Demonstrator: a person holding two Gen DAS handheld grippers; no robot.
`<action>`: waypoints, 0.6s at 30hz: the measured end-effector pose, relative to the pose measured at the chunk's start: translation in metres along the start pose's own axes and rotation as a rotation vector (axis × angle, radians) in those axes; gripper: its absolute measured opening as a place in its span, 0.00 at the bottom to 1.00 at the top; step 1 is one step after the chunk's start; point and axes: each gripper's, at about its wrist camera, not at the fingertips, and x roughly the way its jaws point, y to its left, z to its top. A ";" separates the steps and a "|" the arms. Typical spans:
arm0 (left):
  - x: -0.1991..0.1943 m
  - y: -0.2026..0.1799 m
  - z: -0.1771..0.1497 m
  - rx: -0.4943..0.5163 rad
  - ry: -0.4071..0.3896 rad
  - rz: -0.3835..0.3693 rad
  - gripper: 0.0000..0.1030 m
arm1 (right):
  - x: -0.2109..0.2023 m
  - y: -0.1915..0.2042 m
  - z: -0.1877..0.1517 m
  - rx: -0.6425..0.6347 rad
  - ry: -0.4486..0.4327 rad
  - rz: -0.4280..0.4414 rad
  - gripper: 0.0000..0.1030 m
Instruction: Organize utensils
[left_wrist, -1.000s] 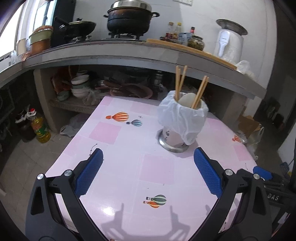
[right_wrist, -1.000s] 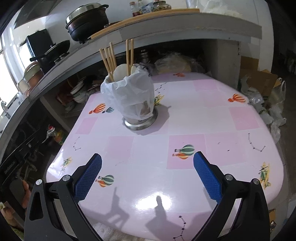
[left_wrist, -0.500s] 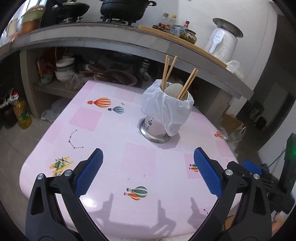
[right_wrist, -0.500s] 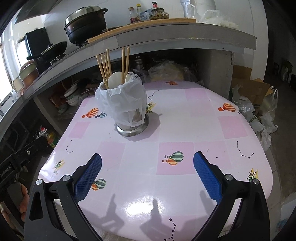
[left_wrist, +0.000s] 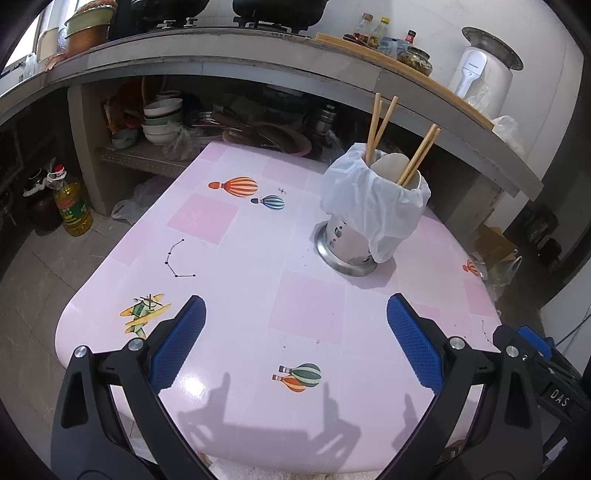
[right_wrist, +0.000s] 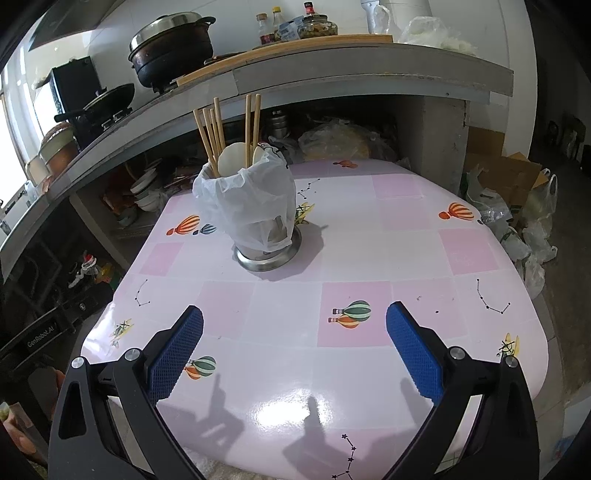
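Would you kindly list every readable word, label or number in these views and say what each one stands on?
"DAS" on the black device at the table's right edge.
"GenRobot.AI" on the black equipment beside the table.
The oil bottle label, the white appliance's brand mark and the condiment bottles labels are too small or blurred to read.

A: Where is the left gripper (left_wrist: 295, 314)?
B: Over the near edge of the pink table (left_wrist: 229, 258), jaws spread wide and empty.
A: And the utensils?
B: Far right, wooden chopsticks (left_wrist: 380, 125) and perhaps a pale spoon stand in the bag-wrapped steel holder (left_wrist: 347, 254).
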 end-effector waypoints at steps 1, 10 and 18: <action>0.000 -0.001 0.000 0.001 -0.001 0.004 0.92 | 0.000 0.000 0.000 0.001 0.000 -0.001 0.94; 0.001 -0.003 0.001 0.014 -0.003 0.027 0.92 | 0.000 0.001 0.000 -0.012 -0.005 -0.001 0.94; 0.002 -0.003 0.002 0.011 -0.004 0.019 0.92 | -0.002 0.006 0.001 -0.030 -0.016 0.001 0.94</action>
